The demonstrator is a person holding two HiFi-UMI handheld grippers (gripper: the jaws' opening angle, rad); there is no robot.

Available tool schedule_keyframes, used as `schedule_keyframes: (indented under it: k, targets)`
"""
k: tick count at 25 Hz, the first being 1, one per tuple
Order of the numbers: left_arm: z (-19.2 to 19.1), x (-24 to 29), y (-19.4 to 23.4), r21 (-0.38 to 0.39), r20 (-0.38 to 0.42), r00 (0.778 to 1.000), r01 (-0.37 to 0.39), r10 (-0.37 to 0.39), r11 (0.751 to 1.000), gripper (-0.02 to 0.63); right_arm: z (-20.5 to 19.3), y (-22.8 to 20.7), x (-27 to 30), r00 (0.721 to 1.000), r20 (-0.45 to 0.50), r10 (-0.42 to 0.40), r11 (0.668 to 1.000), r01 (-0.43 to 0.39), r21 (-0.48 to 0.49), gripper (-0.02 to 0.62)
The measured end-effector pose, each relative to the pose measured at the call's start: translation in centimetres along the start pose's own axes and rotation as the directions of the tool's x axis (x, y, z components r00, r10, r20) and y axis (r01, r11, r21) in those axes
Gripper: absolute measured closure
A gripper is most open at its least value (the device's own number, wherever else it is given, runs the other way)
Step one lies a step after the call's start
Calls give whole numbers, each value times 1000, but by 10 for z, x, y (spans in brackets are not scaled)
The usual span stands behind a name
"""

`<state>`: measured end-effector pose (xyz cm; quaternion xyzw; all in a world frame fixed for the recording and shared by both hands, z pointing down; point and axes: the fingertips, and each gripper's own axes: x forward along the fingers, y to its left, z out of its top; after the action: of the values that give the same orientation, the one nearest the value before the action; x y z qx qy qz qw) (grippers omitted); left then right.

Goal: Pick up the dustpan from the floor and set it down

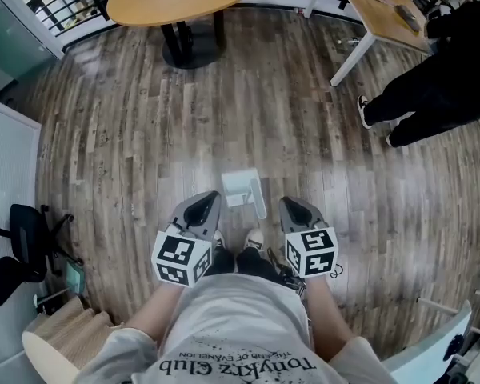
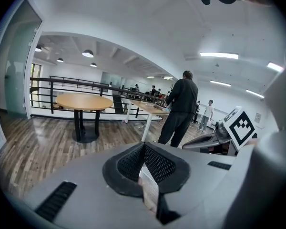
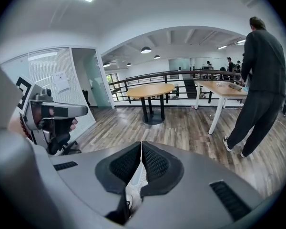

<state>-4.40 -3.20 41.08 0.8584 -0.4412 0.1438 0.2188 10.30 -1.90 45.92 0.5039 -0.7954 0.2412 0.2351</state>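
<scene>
Head view: the left gripper and the right gripper are held low, side by side. The jaws of each are pressed together and nothing is gripped. The pale dustpan is seen on the wooden floor, between the two tips and just ahead of them; contact cannot be judged. Under the left jaws only a pale strip is visible, hard to identify. Under the right jaws a shoe is partly seen.
</scene>
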Motion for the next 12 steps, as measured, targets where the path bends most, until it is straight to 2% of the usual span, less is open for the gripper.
schedule_keyframes:
  k: [12]
  targets:
    - [-20,26,13,6,-40,999,-3,3,1000,583,-18,4,32,998,-56,19,1000,-20,-24,569]
